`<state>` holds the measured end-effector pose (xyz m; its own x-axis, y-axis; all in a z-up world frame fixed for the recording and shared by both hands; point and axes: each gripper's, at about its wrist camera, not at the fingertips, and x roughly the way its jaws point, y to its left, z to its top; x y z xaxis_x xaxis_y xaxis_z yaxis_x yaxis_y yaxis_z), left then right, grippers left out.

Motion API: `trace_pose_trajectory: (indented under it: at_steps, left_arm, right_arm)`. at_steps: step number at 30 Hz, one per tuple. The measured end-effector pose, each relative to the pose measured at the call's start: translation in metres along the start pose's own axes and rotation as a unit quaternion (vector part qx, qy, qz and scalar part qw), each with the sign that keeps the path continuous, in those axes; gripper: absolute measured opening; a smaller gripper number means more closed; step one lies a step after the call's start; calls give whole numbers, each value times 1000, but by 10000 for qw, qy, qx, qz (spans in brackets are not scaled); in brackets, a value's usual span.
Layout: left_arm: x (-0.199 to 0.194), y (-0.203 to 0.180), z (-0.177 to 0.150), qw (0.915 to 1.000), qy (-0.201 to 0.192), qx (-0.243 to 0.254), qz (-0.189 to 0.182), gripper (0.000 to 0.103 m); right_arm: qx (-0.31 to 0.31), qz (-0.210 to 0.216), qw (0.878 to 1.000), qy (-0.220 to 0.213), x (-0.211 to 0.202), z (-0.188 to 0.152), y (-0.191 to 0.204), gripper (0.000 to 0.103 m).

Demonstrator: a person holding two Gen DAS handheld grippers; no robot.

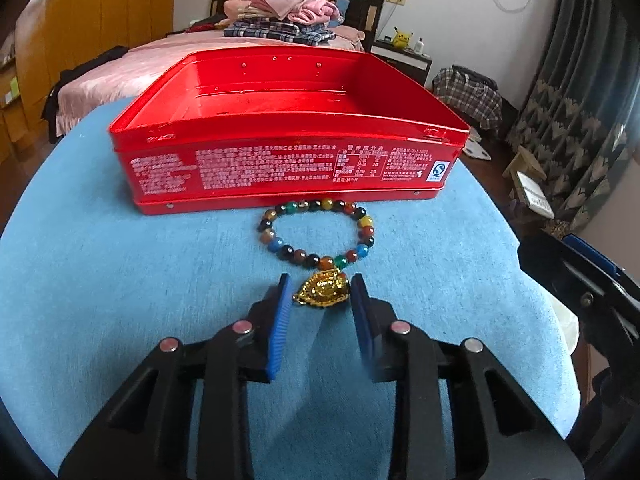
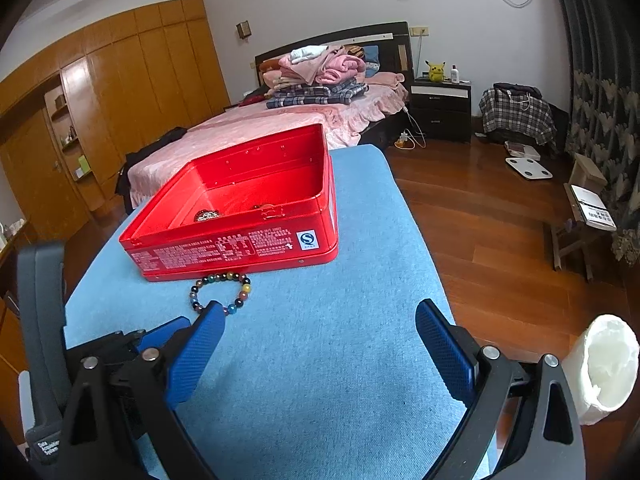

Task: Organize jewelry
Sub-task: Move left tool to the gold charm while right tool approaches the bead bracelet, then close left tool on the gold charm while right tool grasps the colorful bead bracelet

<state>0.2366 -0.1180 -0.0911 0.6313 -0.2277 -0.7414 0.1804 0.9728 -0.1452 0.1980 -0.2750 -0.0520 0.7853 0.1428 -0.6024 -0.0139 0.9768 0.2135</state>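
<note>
Bedroom clutter fills the background: a pink-covered bed stacked with folded clothes, wooden wardrobes and a dark nightstand. Nearer, a blue cloth-covered table carries an open red metal tin holding small jewelry pieces. Touching the tin's front wall lies a multicoloured bead bracelet with a gold charm. Low over the cloth, the left gripper brackets that charm, fingers parted on either side. To its right, the right gripper hovers spread wide, holding nothing.

Multicoloured bead bracelet with gold charm lies flat against open red tin.
</note>
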Motion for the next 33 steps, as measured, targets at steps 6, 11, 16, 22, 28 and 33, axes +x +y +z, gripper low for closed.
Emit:
trace_pose_trajectory:
  at_steps: [6,11,16,22,28,33]
  left_arm:
    - [-22,31,-5,9989,-234,-301,259,28]
    - [-35,63,-3,9966,-337,-528,529,28]
    - [-43,79,-1,9949,-416,-666,629,28]
    - [-42,90,3,9938,-445,-751,682,28]
    - [-42,98,7,9929,-472,-795,746,28]
    - [-42,100,7,9925,-481,-837,744,28]
  right_arm:
    - [-22,67,10000,35,0,-2,4,94]
    - [-110,206,9996,135,6,-5,17,94]
    - [-234,401,9984,323,20,-10,38,94]
    - [-341,552,9965,519,40,-8,61,94]
    - [-195,520,9967,599,54,2,64,94]
    - [-189,301,9969,700,69,13,63,83]
